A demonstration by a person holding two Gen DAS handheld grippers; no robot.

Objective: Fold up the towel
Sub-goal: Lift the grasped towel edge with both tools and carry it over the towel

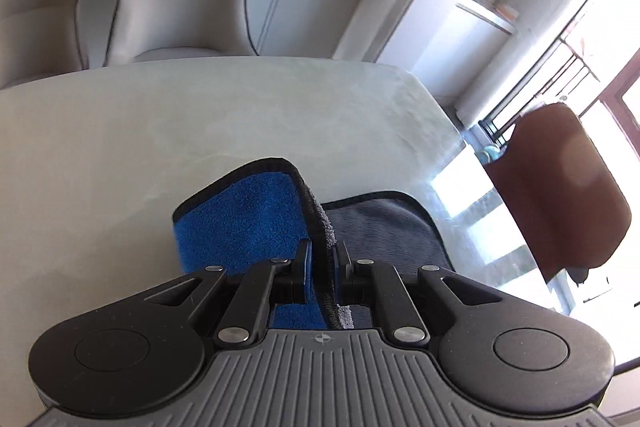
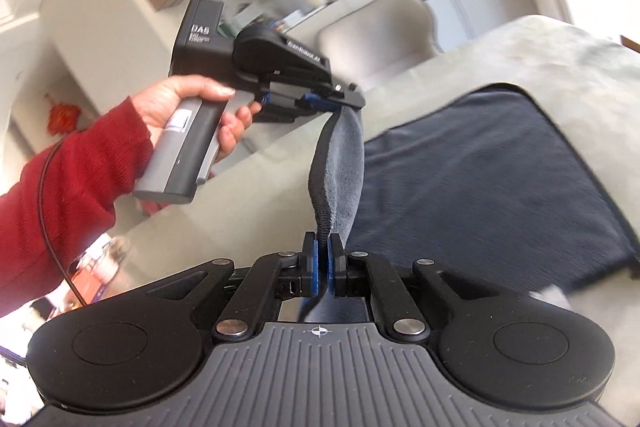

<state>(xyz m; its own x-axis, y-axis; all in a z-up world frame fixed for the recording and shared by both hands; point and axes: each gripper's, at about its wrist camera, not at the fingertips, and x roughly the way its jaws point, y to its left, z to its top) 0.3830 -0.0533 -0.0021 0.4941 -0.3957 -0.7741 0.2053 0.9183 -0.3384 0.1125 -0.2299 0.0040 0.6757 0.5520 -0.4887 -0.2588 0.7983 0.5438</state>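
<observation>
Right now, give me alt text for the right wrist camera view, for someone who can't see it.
Two handheld grippers pinch one edge of a grey towel lifted off a pale table: the right gripper in the foreground, jaws shut on it, and the left gripper, held by a hand in a red sleeve. The rest lies flat.

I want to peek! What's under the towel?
The towel lies on the pale table, with one edge lifted by both grippers. Its blue underside shows; whatever lies beneath the flat part is hidden.
</observation>
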